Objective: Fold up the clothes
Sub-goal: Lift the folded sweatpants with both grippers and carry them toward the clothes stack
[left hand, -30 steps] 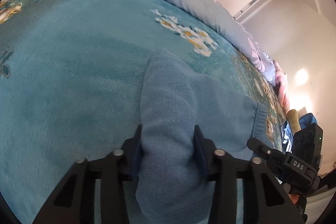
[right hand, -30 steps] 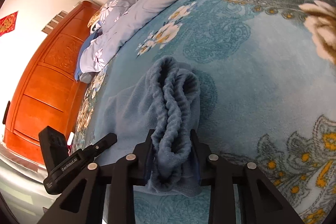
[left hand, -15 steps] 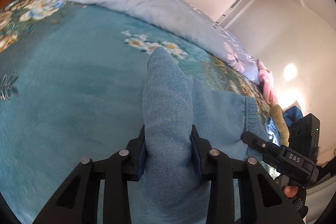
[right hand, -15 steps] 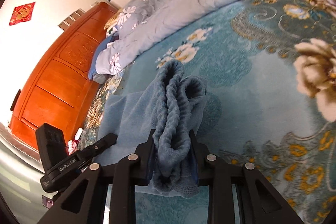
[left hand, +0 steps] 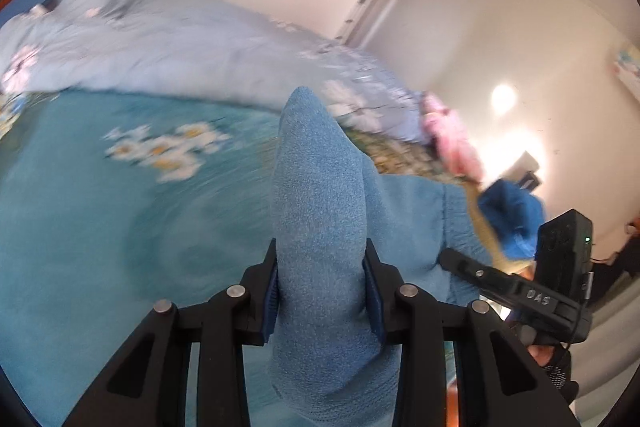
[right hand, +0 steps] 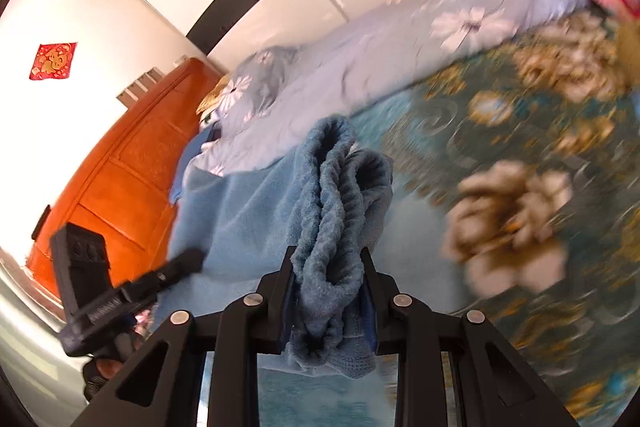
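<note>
The left gripper [left hand: 322,291] is clamped on a smooth fold of the blue sweater [left hand: 320,211]; the right gripper [right hand: 328,297] pinches its bunched ribbed hem. The sweater stretches between them above the teal floral blanket [left hand: 100,227], long axis gripper to gripper. Beyond the blanket lies a rumpled pale quilt [left hand: 160,51]; the orange headboard [right hand: 120,187] stands at its end.

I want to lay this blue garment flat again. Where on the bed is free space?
The teal floral blanket is bare left of the blue garment, up to the pale quilt. Its flowered part right of the garment is free too. The right end is crowded: pink cloth, dark blue cloth.
</note>
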`<state>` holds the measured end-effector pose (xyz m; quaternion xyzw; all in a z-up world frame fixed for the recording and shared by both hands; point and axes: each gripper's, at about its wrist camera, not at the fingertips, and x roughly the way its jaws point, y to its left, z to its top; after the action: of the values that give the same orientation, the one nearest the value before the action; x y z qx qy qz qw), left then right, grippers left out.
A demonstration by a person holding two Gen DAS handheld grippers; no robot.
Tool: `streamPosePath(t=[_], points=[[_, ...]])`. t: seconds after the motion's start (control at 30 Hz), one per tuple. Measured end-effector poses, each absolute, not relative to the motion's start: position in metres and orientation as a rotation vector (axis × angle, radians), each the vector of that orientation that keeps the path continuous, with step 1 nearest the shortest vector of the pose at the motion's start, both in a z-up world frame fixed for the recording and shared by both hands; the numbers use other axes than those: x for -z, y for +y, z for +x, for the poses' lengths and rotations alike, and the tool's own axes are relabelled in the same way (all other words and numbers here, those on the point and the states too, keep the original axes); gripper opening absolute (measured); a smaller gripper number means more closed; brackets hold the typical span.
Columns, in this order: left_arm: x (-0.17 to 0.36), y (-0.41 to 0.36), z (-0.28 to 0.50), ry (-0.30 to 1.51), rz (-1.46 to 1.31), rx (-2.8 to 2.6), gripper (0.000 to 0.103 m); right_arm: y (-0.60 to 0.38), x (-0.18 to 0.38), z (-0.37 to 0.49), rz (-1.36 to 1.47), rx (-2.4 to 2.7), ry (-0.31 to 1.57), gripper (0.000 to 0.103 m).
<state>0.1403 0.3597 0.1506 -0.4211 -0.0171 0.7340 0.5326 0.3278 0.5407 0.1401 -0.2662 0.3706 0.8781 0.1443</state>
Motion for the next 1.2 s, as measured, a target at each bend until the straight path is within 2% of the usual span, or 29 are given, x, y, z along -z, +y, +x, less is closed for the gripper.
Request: streamPosePath(t=[0.4,0.57,0.93,1.2], points=[[-0.259,0.497,0.237,-0.011,-0.759,-1.525,0.038,0.636,-0.275,0.453,-0.596,-2.471,0.776,0.029],[-0.284,0.553,0.289,0.027,-0.686,-1.422,0.038,0.669,-0.314,0.518,-0.538,-2.412,0.697,0.029],[-0.270,0.668,0.383,0.079,-0.680,-1.239,0.038,0.737,-0.320,0.637,-0.561,-2.244,0.661,0.029],[-0.250,0.710,0.414,0.102,-0.685,-1.206,0.038,0.781,-0.314,0.671,-0.603,-2.195,0.660,0.029]])
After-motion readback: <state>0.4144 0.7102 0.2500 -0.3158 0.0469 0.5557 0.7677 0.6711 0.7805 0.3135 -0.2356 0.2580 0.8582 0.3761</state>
